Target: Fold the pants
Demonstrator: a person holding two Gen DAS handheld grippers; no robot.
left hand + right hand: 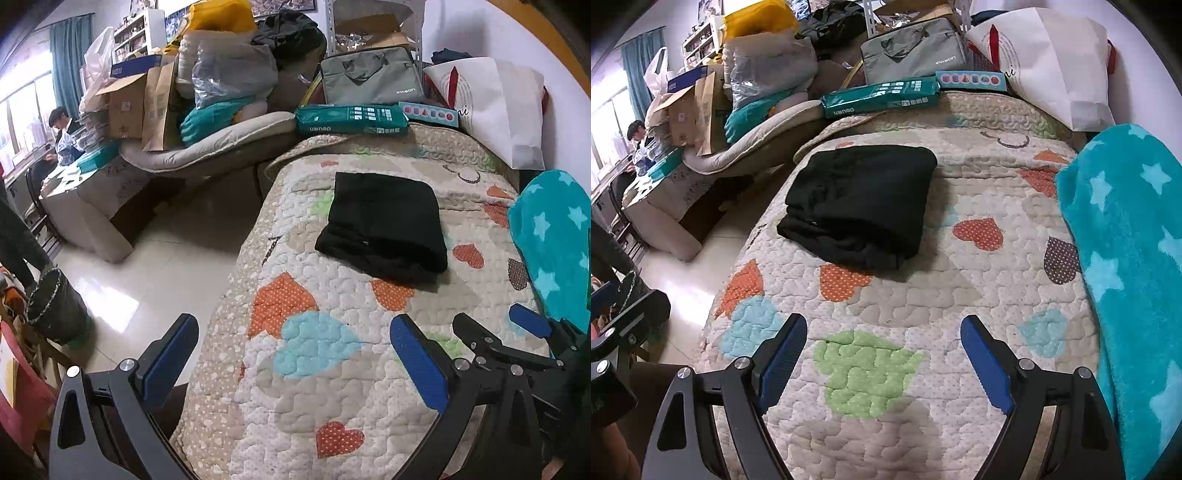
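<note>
I see the black pants (860, 206) folded into a soft, thick rectangle on the quilted bed (923, 295); my left hand-held gripper (295, 354) and right hand-held gripper (882, 354) both hang spread, gripping nothing.

Daylight enters from a window (22, 110) far left of the left hand-held gripper (295, 363), blown out to white. It glares on the glossy floor (155, 266). Shadows on the quilt (923, 295) are soft. Fisheye bending curves both views, with dark corners. The black pants (860, 203) lose detail; focus looks fairly sharp.
</note>
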